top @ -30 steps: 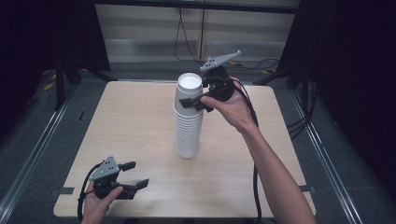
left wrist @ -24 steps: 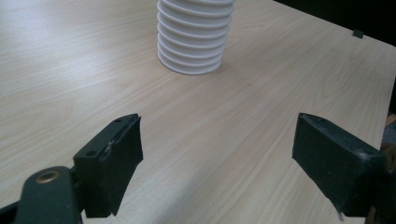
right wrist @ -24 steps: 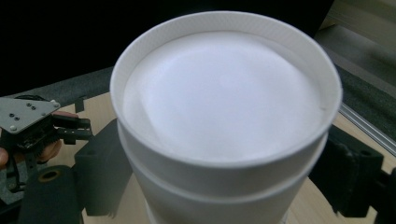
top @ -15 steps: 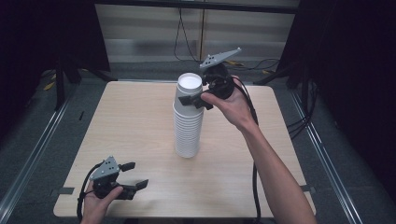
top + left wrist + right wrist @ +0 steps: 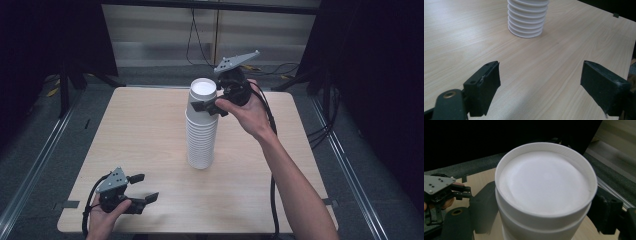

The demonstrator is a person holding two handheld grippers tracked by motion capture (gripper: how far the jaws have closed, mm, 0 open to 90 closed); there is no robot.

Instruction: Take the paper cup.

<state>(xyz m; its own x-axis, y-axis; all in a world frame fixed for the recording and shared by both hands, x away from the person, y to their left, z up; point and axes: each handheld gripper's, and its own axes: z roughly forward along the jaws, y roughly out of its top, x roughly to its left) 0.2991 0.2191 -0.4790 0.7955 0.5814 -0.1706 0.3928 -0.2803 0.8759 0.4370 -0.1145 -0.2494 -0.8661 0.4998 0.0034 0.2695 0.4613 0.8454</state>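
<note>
We've got a light wood-grain table (image 5: pixel 150 130) with rounded corners, on a dark grey floor (image 5: pixel 30 145) with metal rails (image 5: pixel 35 170) along both sides. Directly on the table we see one tall stack of white ribbed cups (image 5: pixel 201 142), upright, roughly mid-table, its base flat on the wood in the left gripper view (image 5: pixel 526 23). We also see a small dark tab (image 5: pixel 66 204) at the near-left edge and another (image 5: pixel 327 201) at the near-right edge.
</note>
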